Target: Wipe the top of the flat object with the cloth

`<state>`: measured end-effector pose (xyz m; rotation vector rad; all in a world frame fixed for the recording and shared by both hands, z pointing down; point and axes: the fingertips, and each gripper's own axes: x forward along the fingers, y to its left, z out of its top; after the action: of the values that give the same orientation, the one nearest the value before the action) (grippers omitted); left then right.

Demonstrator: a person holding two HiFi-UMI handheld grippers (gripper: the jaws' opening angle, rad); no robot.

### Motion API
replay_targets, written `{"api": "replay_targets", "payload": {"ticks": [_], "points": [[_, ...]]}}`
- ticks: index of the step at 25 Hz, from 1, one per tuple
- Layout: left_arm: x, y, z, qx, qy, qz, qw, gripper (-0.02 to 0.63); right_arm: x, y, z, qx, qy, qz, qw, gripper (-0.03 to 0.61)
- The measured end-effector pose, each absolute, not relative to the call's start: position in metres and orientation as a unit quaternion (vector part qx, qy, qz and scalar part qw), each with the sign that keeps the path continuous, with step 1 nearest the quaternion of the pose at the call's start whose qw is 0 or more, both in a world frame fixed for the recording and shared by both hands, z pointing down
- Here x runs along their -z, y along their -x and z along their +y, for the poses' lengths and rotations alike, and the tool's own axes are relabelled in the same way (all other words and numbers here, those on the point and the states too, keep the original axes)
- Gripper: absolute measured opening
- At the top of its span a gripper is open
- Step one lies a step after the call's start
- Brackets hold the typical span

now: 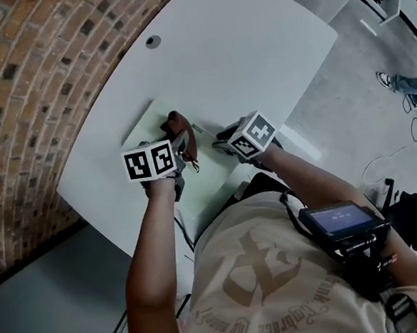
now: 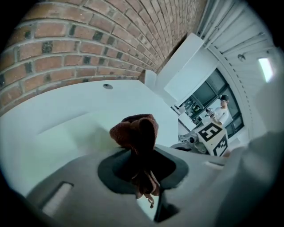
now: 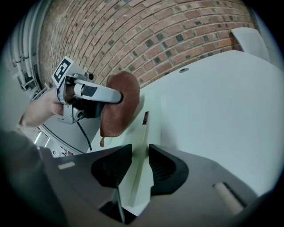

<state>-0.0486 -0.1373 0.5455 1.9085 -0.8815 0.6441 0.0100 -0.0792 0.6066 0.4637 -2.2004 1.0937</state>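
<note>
Holding hand, left: the bare forearm reaches up from the lower edge of the head view. The left gripper (image 1: 180,141) is pitched downward over the flat board (image 1: 148,128).
Left jaws: clamped on a brown cloth (image 2: 135,131). The cloth bunches out beyond the tips, and a small tag hangs beneath.
Right hand: the forearm comes in from the lower right, and the right gripper (image 3: 141,166) also points obliquely down at the board's right-hand edge.
Right jaws: apart by a narrow gap, with the board's pale edge running through it. No grip on the edge is visible.
Board position: it lies flat on the white table (image 1: 253,46), near the side that runs along the brick wall (image 1: 18,89).
Cloth position: it is over the board's middle, just beside the right gripper.
Hard to make out: whether the cloth's lower end touches the board's top.
Hidden: the marker cubes and both hands cover the board's near part in the head view. The cloth covers the left pads.
Cut off: the right gripper's body crops the board's near end in the right gripper view.
</note>
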Motion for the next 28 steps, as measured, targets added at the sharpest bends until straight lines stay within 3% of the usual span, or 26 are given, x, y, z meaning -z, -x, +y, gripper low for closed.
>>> {"api": "replay_targets", "payload": {"ticks": [11, 28], "points": [[-0.572, 0.022, -0.136, -0.302, -0.772, -0.334, 0.448, 0.074, -0.607, -0.016, -0.079, -0.411, -0.181, -0.833, 0.324, 0.104], [-0.575, 0.172, -0.051, -0.256, -0.705, -0.464, 0.471, 0.074, -0.606, -0.019, -0.079, -0.381, -0.198, -0.84, 0.332, 0.104]]}}
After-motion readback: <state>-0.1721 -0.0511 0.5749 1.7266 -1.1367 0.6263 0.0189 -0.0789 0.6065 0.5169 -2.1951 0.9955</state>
